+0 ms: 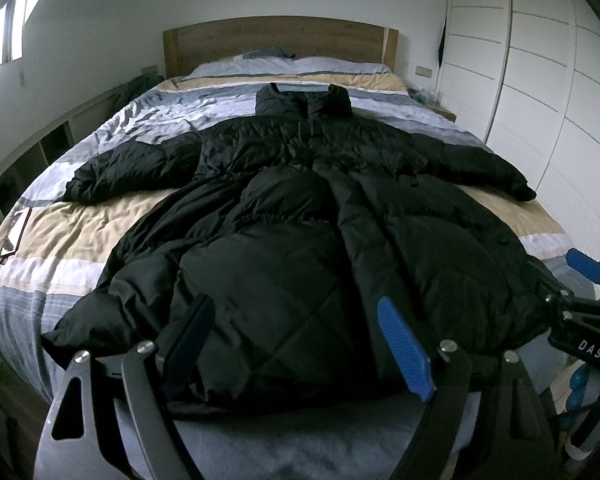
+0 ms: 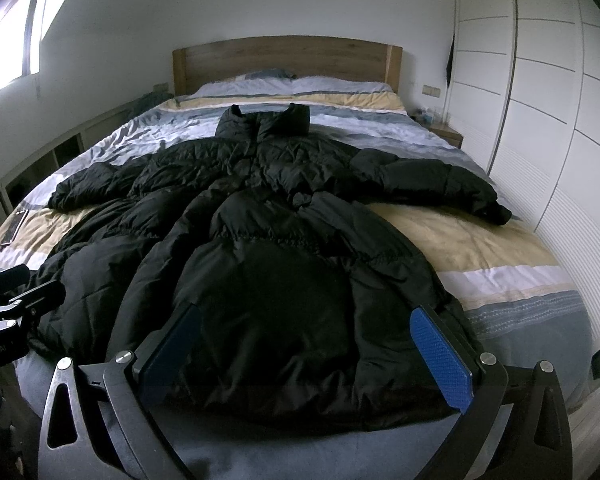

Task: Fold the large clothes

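A long black puffer coat [image 1: 296, 240] lies spread flat on the bed, collar towards the headboard, both sleeves out to the sides, hem at the foot of the bed. It shows the same way in the right wrist view [image 2: 284, 264]. My left gripper [image 1: 296, 332] is open and empty, hovering over the hem left of middle. My right gripper [image 2: 304, 344] is open and empty over the hem's right part. The right gripper also shows at the right edge of the left wrist view [image 1: 580, 300], and the left gripper at the left edge of the right wrist view [image 2: 16, 296].
The bed [image 1: 72, 240] has a striped blue, white and tan cover and a wooden headboard [image 1: 280, 40]. A phone [image 1: 18, 226] lies near the bed's left edge. White wardrobes [image 1: 540, 80] line the right side. A low shelf [image 1: 40, 148] runs along the left wall.
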`<state>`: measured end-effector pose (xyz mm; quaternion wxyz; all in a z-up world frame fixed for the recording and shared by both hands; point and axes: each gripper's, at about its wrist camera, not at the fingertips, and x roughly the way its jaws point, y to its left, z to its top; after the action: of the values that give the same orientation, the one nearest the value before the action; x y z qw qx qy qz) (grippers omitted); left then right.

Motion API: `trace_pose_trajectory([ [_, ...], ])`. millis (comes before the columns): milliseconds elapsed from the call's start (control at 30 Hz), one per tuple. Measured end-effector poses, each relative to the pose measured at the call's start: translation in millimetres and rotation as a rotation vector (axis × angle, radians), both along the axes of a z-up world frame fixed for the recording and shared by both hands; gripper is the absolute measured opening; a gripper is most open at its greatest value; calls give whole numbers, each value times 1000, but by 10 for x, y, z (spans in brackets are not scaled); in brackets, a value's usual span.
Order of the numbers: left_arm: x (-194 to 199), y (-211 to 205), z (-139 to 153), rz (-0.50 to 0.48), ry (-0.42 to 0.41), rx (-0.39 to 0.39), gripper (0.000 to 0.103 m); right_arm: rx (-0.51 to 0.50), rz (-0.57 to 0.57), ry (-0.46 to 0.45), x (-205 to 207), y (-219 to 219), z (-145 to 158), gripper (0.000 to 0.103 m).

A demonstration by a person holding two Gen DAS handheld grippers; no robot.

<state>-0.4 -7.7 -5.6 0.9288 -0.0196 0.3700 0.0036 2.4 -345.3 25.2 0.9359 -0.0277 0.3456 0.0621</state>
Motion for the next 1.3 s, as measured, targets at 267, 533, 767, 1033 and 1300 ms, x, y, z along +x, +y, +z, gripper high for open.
trace_pose_trajectory([
  [267,43,8,-42,1,10,-7,83,4,0,9,13,-26,-33,103],
  [533,45,28,-48,1,15,5,83,6,1,15,44,23,-59,103],
  [767,50,36,-60,6,12,5,83,10,8,18,48,38,-74,103],
  [1033,35,70,-62,7,13,8,83,15,9,17,43,36,-67,103],
  [1300,31,78,-62,8,15,12,83,21,11,16,36,40,-63,103],
])
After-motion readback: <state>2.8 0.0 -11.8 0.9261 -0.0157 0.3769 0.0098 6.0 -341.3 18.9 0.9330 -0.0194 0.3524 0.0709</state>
